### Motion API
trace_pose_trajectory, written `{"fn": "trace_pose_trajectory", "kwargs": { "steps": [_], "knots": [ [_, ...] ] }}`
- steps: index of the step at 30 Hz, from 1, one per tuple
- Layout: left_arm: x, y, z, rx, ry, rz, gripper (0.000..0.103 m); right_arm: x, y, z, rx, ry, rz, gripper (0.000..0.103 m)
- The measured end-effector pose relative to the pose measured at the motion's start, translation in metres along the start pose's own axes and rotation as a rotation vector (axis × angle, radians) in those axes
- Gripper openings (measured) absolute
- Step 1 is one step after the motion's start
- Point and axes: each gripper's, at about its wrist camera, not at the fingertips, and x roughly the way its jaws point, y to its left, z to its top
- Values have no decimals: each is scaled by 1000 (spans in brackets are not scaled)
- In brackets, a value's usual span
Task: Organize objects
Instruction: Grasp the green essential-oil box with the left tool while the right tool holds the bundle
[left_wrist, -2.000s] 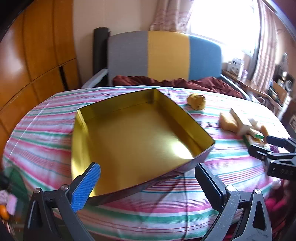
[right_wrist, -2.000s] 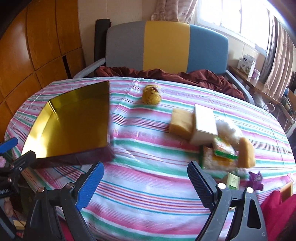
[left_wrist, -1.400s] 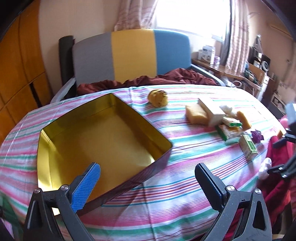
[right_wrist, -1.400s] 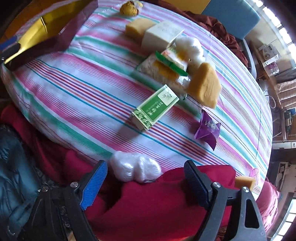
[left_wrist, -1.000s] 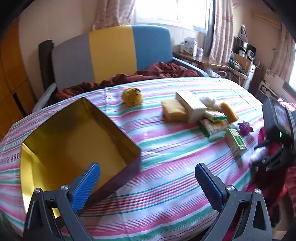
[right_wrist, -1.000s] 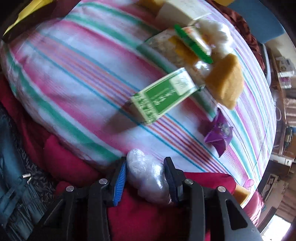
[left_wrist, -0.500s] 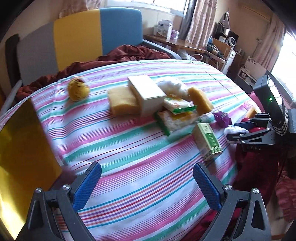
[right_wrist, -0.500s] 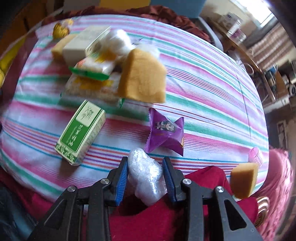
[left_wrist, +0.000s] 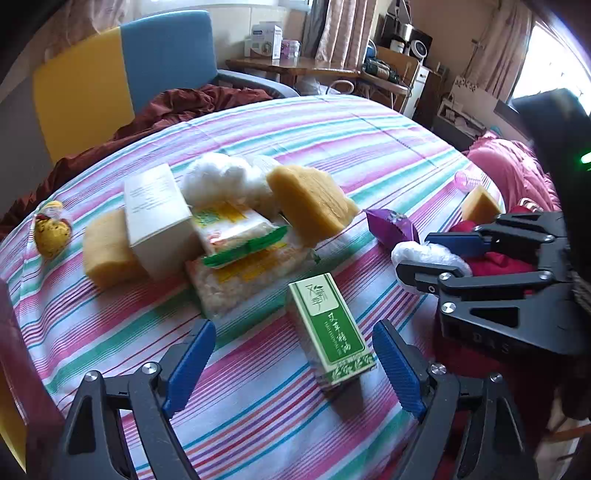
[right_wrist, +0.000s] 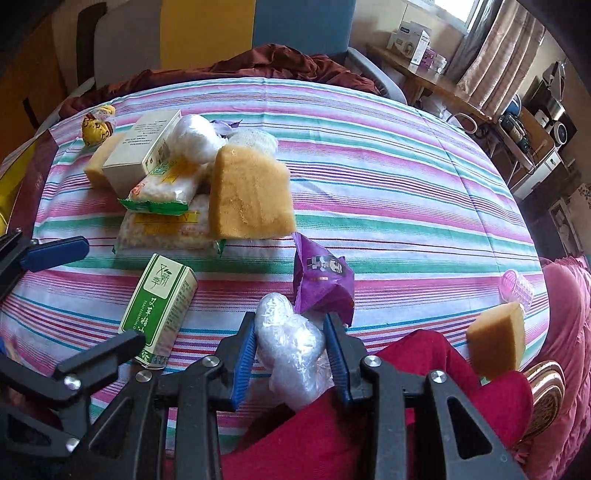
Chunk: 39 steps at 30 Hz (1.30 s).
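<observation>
Left gripper (left_wrist: 293, 363) has swung off the gold tin, now only a sliver at the left edge (left_wrist: 9, 413), and over to the pile of items; the green box (left_wrist: 328, 328) that was far off now sits between its blue pads, jaws closing but not touching it. Right gripper (right_wrist: 291, 349) stays clamped on the white plastic-wrapped bundle (right_wrist: 290, 341), lifted up from the red cloth (right_wrist: 424, 373) to the table's near edge. Striped tablecloth (right_wrist: 388, 177) carries the rest: purple packet (right_wrist: 319, 277) just beyond the bundle, big yellow sponge (right_wrist: 249, 199) leaning on two snack bags (right_wrist: 166, 206), white carton (right_wrist: 142, 151) with another sponge (left_wrist: 107, 254) touching it, white fluffy wad (left_wrist: 221, 179) behind, small yellow toy (right_wrist: 96, 127) at the far left. A smaller sponge wedge (right_wrist: 496, 339) sits at the right edge near a pink plastic cup (right_wrist: 517, 286).
</observation>
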Motion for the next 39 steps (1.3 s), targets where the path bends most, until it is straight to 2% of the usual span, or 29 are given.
{"fn": "trace_pose_trajectory", "kwargs": {
  "steps": [4, 5, 6, 8, 11, 19, 29, 32, 34, 39],
  "knots": [
    [26, -1, 0, -2, 55, -3, 69, 5, 5, 9, 18, -9, -4, 36],
    [31, -1, -2, -3, 67, -4, 56, 4, 6, 7, 19, -11, -4, 36],
    [36, 0, -3, -5, 79, -2, 48, 5, 5, 7, 20, -13, -4, 36],
    [35, 1, -5, 6, 46, 36, 31, 5, 6, 7, 19, -12, -5, 36],
    [31, 11, -7, -23, 28, 30, 31, 7, 6, 8, 32, -8, -13, 36],
    [9, 26, -34, -25, -11, 123, 31, 10, 6, 8, 22, 12, -27, 36],
    [-23, 58, -57, -102, -40, 181, 31, 10, 13, 12, 12, 77, -44, 36],
    [-40, 68, -62, -127, -67, 192, 31, -2, 27, 17, -7, 52, -25, 36],
    [-51, 76, -65, -147, -84, 202, 31, -9, 42, 23, -21, 39, 20, 36],
    [-78, 103, -77, -222, -117, 236, 31, -13, 94, 36, -127, 28, 74, 36]
  ]
}}
